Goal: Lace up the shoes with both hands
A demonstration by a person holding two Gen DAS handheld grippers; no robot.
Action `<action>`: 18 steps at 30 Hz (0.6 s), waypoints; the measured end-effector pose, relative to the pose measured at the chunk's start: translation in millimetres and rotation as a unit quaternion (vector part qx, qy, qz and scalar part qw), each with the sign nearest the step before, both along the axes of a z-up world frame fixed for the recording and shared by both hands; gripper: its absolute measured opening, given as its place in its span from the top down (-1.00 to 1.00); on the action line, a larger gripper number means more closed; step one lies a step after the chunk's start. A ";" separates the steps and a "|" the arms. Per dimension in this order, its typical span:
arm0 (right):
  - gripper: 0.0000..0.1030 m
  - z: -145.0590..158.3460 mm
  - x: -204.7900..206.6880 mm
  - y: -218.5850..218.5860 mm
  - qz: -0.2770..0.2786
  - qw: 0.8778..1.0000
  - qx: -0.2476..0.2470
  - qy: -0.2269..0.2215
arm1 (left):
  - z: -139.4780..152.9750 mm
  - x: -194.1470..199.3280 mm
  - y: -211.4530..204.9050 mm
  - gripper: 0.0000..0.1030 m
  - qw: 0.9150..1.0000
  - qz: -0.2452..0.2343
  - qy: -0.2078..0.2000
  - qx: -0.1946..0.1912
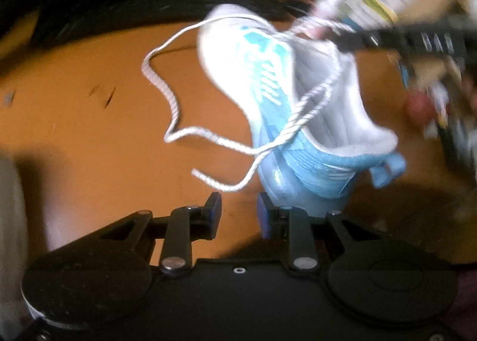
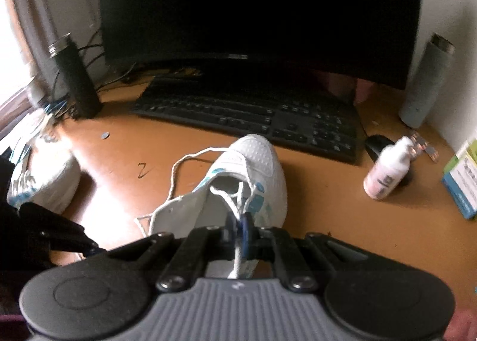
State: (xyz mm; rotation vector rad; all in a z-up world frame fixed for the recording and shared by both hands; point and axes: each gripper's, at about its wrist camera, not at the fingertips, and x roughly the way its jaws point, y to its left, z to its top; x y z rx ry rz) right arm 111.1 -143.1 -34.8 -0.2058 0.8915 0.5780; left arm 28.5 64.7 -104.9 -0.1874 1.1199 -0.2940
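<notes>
Clearly early days: the left gripper [image 1: 238, 209] stands part open and empty beside the shoe [image 1: 277, 102] on the desk [image 1: 89, 132], while the right gripper [image 2: 238, 229] pinches one lace [image 2: 234, 201]; most eyelets look unthreaded, the other end lying loose.

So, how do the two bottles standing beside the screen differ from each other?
The black bottle stands at the left of the screen; the pale grey bottle stands at the right. The black one is beside loose cables; the grey one is near the wall. Both stand upright on the desk and have a metal ring at the top.
</notes>
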 end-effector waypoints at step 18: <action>0.91 1.0 -36.8 -22.0 0.130 0.991 -0.040 0.015 | -22.2 -35.4 27.1 0.53 0.901 0.374 0.040 -0.218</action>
